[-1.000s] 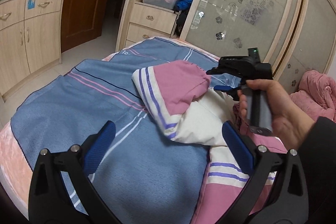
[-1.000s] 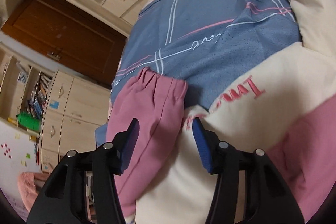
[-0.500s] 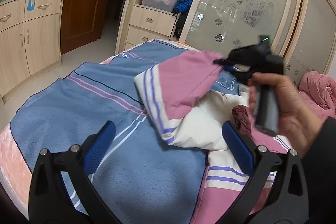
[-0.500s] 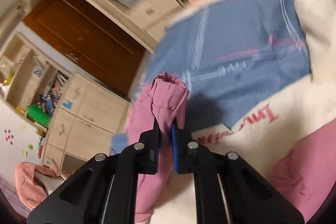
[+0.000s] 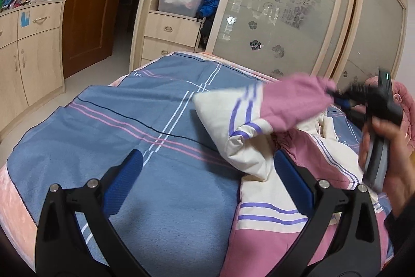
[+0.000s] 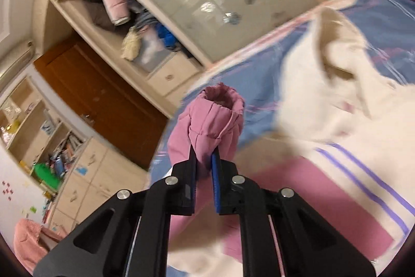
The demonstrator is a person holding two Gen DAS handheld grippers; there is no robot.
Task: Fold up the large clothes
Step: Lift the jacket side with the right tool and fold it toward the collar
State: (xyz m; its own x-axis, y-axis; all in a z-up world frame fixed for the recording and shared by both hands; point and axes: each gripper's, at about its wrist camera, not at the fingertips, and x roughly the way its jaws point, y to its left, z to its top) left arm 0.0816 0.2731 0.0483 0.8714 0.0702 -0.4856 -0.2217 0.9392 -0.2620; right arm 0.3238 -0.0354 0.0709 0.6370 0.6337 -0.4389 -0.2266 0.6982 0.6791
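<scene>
Right gripper: I have its fingers pinched on the pink cuff of the jacket sleeve, lifted clear of the bed. The jaws closed a moment ago and the cuff fabric sits between them. Left gripper: fingers spread wide, holding nothing, hovering over the blue blanket beside the cream-and-pink jacket, which lies crumpled on the bed. To do this step well, I judge I should carry the sleeve across the body in one smooth arc, keep the cuff taut, lay it flat, and use my free gripper to pin the jacket body against dragging.
</scene>
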